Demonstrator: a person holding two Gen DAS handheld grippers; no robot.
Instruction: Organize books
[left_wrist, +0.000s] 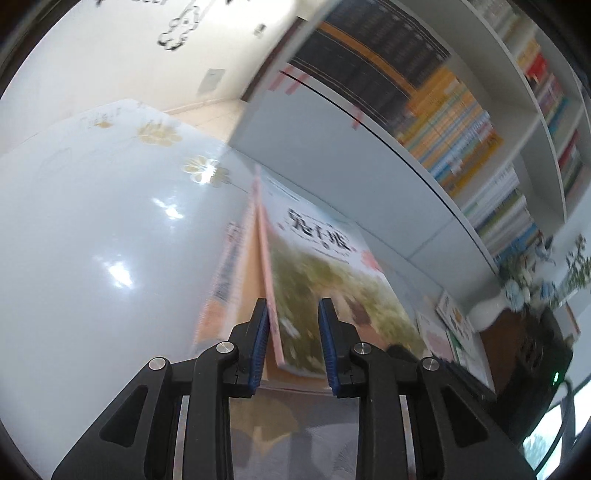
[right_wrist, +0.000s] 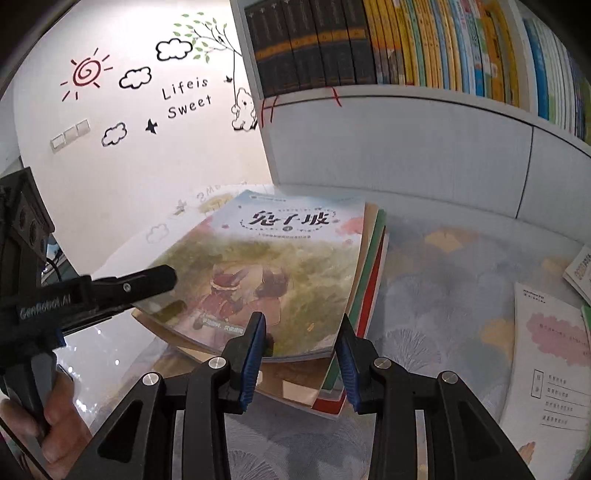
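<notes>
Two handheld grippers over one glass-topped table (right_wrist: 443, 295) with a leaf-patterned cloth under the glass, just in front of one white bookcase (right_wrist: 406, 147).

In the middle of the table, one stack of books (right_wrist: 365, 291), lying flat. Uppermost, one picture book (right_wrist: 266, 266) with two rabbit figures in a meadow and black Chinese title lettering. Beneath it, at least four more edges: tan, green, red, white.

Left gripper (left_wrist: 291, 302) rolled onto its side at the stack's left edge, one finger above the top cover and one lower down, the pink spine edge between the blue pads. Pressing or merely straddling: cannot tell. One hand (right_wrist: 55, 424) around its handle, low in the right wrist view.

Right gripper (right_wrist: 302, 317) at the stack's near right corner, jaws parted, that corner between them, clamping nothing.

To the right of the stack, well apart from it, two loose booklets: one white with a pink cloud shape (right_wrist: 550, 350), one at the frame edge (right_wrist: 580, 273).

On the shelf above, roughly six dark spines (right_wrist: 310, 48), then many thin yellow and blue ones.

On the wall, one red sun decal (right_wrist: 85, 72).
</notes>
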